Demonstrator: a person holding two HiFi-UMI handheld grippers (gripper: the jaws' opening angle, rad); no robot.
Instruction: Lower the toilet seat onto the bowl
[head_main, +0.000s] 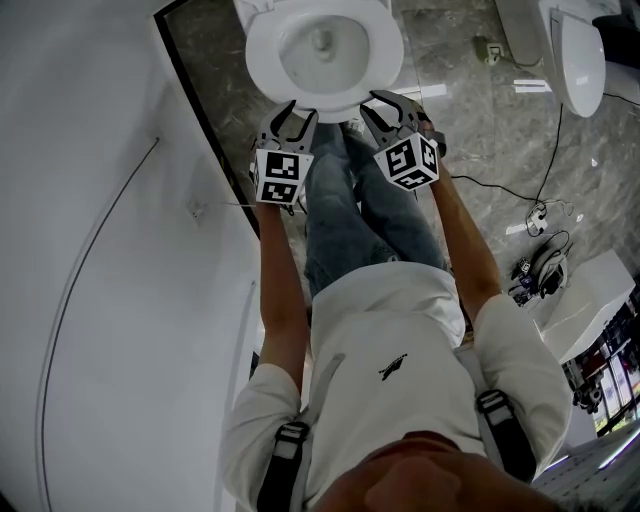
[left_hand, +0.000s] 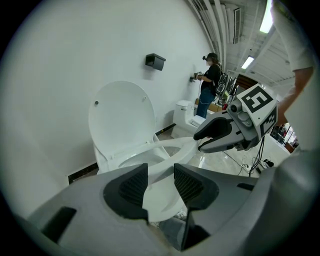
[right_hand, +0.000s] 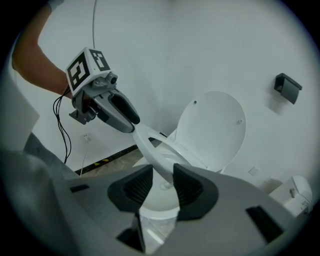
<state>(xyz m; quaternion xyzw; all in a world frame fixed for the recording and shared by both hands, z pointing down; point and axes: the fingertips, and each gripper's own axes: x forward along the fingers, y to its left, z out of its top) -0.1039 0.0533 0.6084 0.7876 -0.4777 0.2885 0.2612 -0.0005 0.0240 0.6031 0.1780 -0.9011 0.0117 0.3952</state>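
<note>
The toilet seat (left_hand: 172, 149) looks like stiff, smooth plastic, probably light and slippery; left gripper (left_hand: 161, 184) and right gripper (right_hand: 161, 186) each pinch its front rim, a sound hold for lowering

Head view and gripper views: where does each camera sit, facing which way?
Head view: on the head, facing steeply down at the toilet seat; arms, torso, legs, left gripper, right gripper show.
Left gripper view: on that gripper, facing the lid; right gripper shows.
Right gripper view: on that gripper, facing the lid; left gripper shows.
Shared: toilet seat between jaws.
</note>
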